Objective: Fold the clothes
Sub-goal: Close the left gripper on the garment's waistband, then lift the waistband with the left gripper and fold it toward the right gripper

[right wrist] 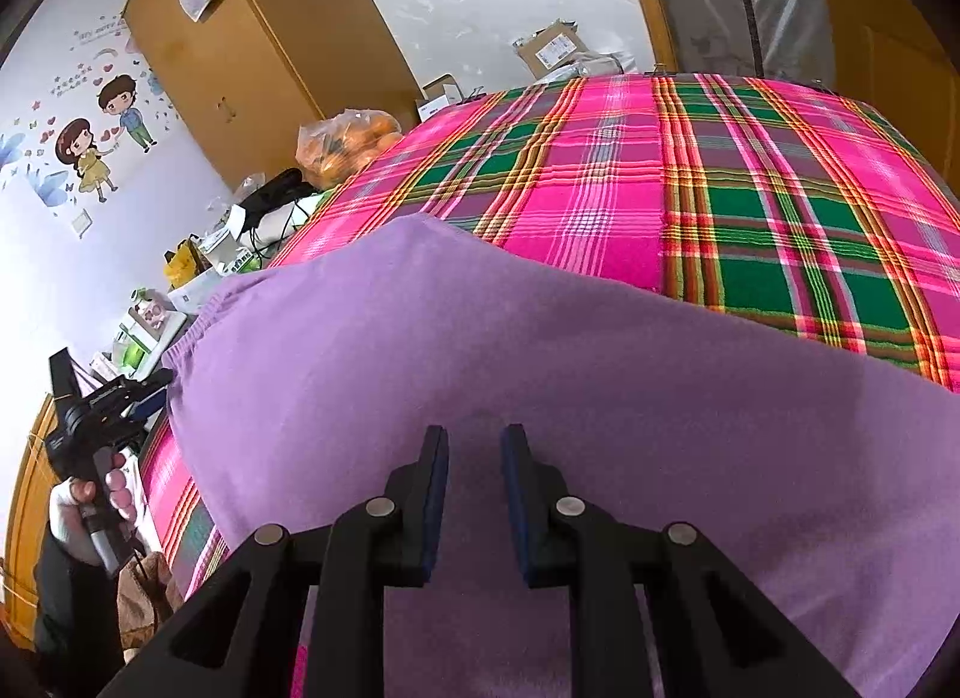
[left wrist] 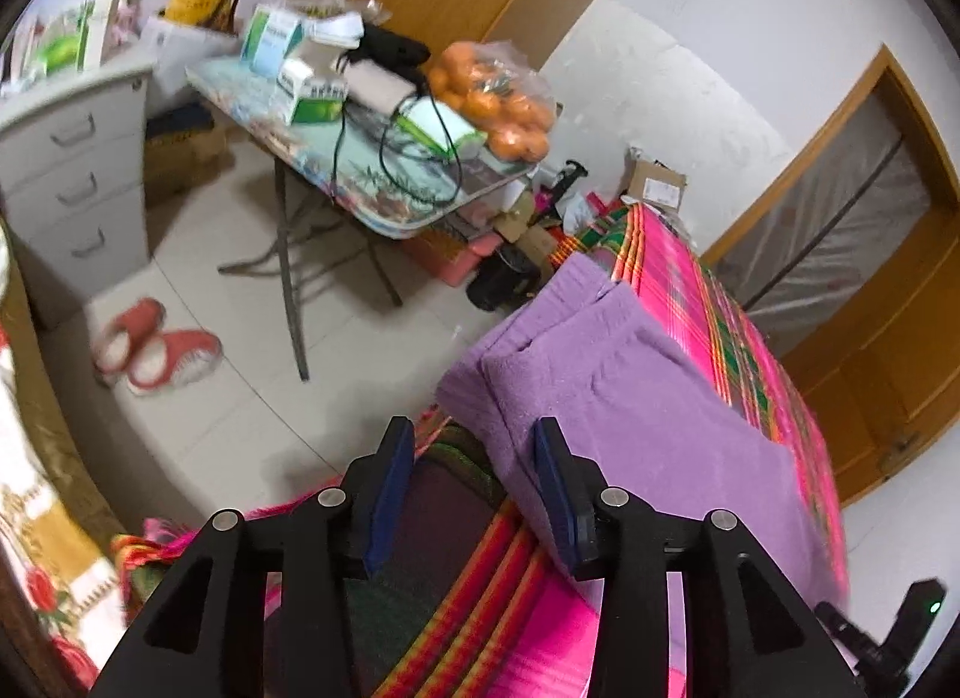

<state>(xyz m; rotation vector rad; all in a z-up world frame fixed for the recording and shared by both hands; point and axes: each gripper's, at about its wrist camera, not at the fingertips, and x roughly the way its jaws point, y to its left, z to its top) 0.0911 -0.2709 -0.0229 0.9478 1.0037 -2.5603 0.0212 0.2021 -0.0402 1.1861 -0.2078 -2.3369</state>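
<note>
A folded purple garment point(left wrist: 630, 374) point(right wrist: 540, 350) lies on a pink and green plaid blanket point(left wrist: 690, 278) point(right wrist: 720, 188), near the blanket's left edge. My left gripper point(left wrist: 473, 428) is open at the garment's near left corner. Its right finger point(left wrist: 555, 476) is beside the purple fabric, and only the blanket shows in the gap. In the right wrist view the same gripper point(right wrist: 102, 398) sits at the far left, held by a hand point(right wrist: 114, 488). My right gripper point(right wrist: 475, 434) hovers over the middle of the garment, its jaws a narrow gap apart with flat fabric below and nothing pinched.
A folding table point(left wrist: 384, 176) left of the bed carries boxes, cables and a bag of oranges point(left wrist: 498, 98). A grey drawer cabinet point(left wrist: 78, 170) and red slippers point(left wrist: 156, 350) are on the tiled floor. Cardboard boxes point(left wrist: 654, 182) and a wooden door point(left wrist: 870, 338) lie beyond the bed.
</note>
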